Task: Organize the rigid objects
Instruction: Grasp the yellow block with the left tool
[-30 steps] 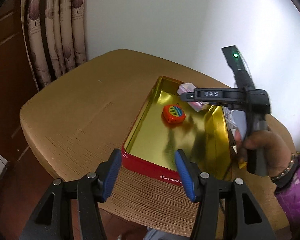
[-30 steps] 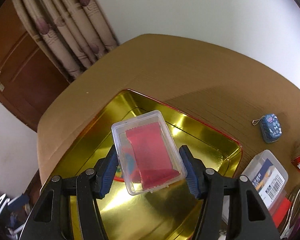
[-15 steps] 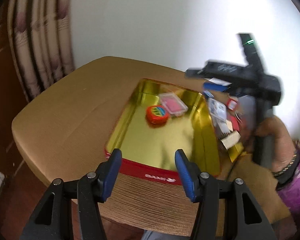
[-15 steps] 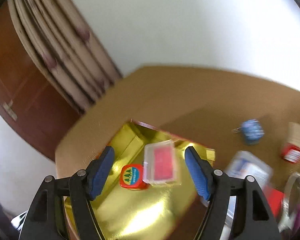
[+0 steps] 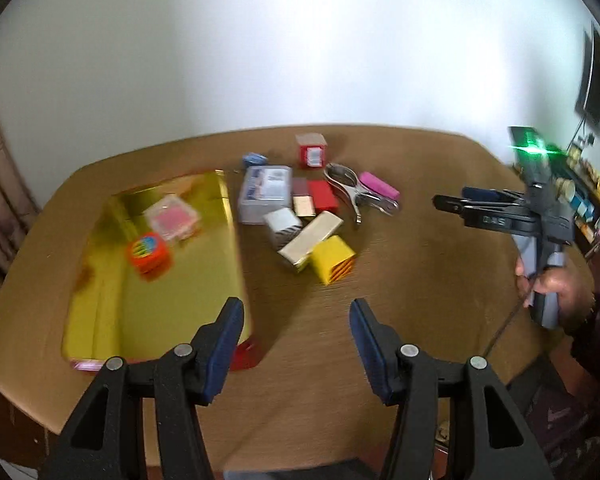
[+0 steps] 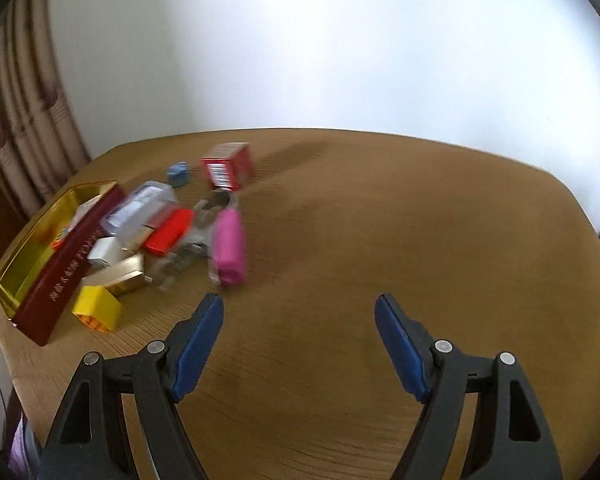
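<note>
A red tin with a gold inside point(image 5: 100, 300) lies at the table's left. In it sit an orange tape measure point(image 5: 148, 254) and a clear case with a red card point(image 5: 174, 216). To its right lies a heap: a clear box point(image 5: 265, 192), a yellow box point(image 5: 334, 266), a gold bar box point(image 5: 312, 240), metal pliers point(image 5: 350, 192), a pink block point(image 6: 230, 246) and a red carton point(image 6: 228, 166). My left gripper point(image 5: 296, 332) is open over the tin's near right corner, empty. My right gripper point(image 6: 298, 328), empty with jaws opening, hovers over bare table right of the heap.
The round wooden table point(image 6: 420, 240) stands against a white wall, with curtains point(image 6: 16, 120) at the left. A small blue pouch point(image 5: 254, 159) lies behind the heap. The person's hand point(image 5: 556, 284) holds the right gripper at the table's right edge. Shelves with small items stand at the far right.
The right gripper let the clear case go into the tin beside the tape measure, then swung away to the right over bare table. The left gripper swung right, bringing the heap into view.
</note>
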A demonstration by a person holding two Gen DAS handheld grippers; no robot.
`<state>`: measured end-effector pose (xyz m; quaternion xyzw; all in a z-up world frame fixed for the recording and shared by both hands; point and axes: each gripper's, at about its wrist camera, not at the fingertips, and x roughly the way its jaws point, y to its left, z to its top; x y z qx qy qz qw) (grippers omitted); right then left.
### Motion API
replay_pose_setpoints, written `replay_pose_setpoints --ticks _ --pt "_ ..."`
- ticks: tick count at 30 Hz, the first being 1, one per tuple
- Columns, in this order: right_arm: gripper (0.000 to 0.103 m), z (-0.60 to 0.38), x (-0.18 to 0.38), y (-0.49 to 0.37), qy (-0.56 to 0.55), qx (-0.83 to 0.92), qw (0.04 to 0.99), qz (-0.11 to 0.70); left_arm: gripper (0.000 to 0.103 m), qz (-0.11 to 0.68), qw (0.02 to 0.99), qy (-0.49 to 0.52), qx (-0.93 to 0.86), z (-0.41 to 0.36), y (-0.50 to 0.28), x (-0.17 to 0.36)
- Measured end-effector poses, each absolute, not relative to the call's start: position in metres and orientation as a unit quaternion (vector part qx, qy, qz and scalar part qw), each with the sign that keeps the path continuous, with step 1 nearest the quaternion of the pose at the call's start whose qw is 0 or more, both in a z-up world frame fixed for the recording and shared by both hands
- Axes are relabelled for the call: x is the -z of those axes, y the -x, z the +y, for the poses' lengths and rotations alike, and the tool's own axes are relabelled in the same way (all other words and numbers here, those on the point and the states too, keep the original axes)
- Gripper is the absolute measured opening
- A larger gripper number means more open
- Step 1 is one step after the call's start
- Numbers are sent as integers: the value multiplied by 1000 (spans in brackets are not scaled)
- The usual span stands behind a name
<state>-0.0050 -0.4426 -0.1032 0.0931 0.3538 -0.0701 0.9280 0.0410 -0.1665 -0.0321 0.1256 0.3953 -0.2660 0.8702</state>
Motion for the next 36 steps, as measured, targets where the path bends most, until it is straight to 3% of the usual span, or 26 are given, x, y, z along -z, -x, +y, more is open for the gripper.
replay_pose_setpoints --ticks 9,14,23,26,31,33,36 --pt "77 -449 100 21 -129 44 939 317 57 507 827 -55 237 -225 -100 59" --pt "78 -444 98 19 -138 27 942 305 57 527 822 -57 208 -244 -115 76" --pt "89 -448 97 21 -156 10 943 293 56 525 830 -66 177 -259 -127 96" --pt "89 -447 97 21 -156 7 943 293 47 539 821 -46 183 -256 -132 101" --pt "90 -449 98 20 -161 9 943 292 47 546 818 -33 180 -251 -135 105" --pt "90 -449 98 20 -161 7 943 293 35 540 822 -30 178 -248 -135 105" --pt "90 -448 98 20 -160 9 942 294 35 539 823 -27 179 -246 -136 106"
